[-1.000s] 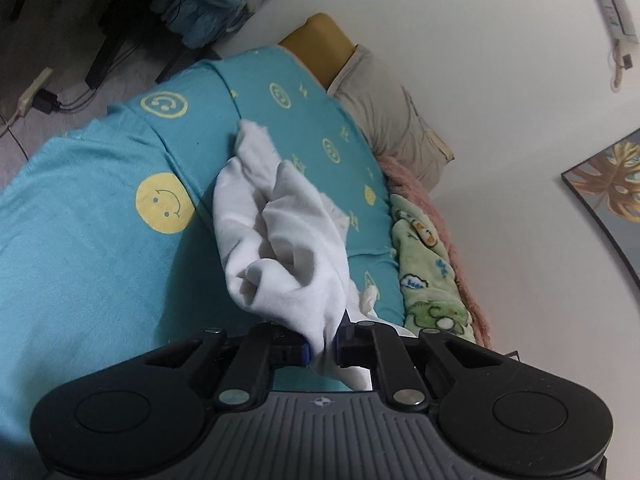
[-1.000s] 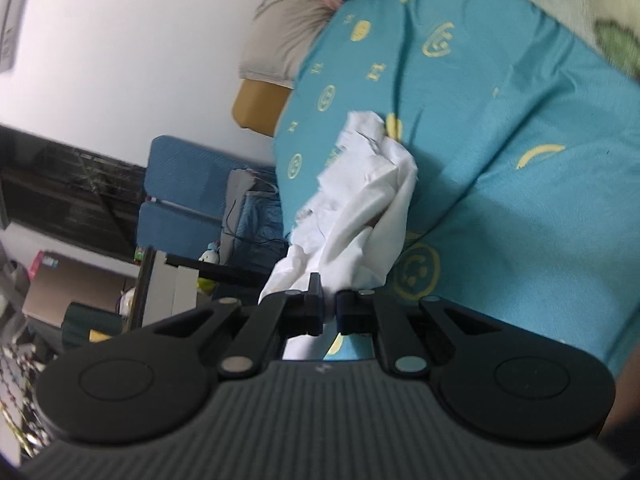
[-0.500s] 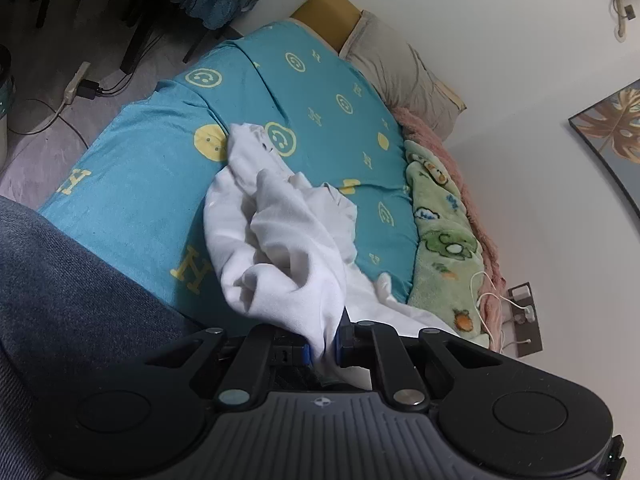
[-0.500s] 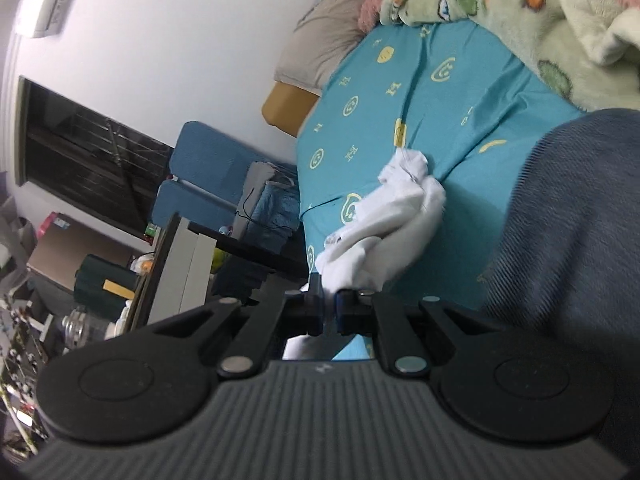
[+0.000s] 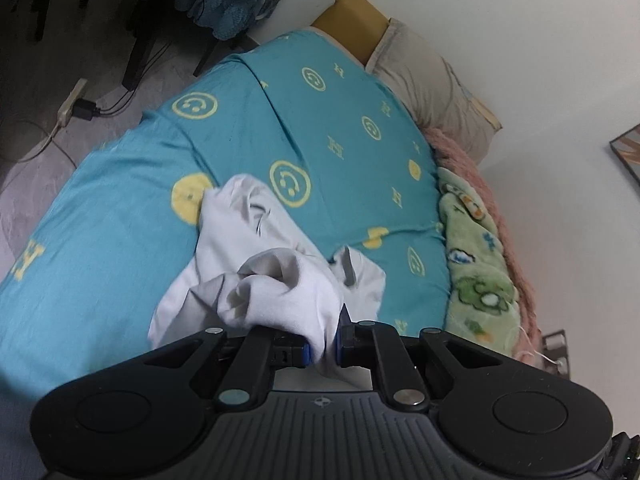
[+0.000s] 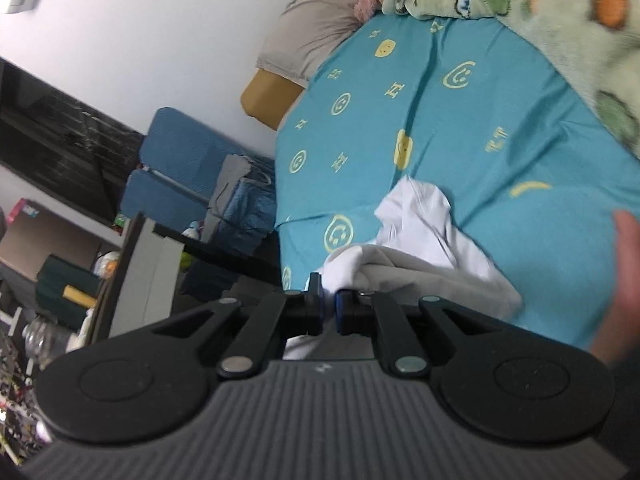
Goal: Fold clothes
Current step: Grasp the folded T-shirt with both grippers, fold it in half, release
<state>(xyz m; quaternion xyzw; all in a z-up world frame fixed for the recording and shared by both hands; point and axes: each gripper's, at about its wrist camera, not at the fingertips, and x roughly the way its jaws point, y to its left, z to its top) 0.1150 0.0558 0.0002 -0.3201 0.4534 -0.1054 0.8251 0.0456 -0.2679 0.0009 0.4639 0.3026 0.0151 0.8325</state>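
Change: since half a second ago, white garment (image 5: 256, 264) is spreading lower over the teal bedsheet (image 5: 100, 240).
Left wrist view: left gripper (image 5: 323, 350) is pinching a garment fold at lower centre; cloth is lying bunched mid-frame.
Right wrist view: right gripper (image 6: 328, 307) is clamping another edge; a hand (image 6: 626, 276) is showing at the right edge.
Handling: it is looking soft, light, floppy; hems are the best hold.

1. Soft, even indoor light; white wall (image 5: 500, 20) bright, without glare.
2. Dim at the floor (image 5: 48, 80) in the left wrist view.
3. Strong fisheye bending toward the edges.
4. Motion blur on the green blanket (image 6: 580, 12) and a hand (image 6: 628, 280) in the right wrist view.
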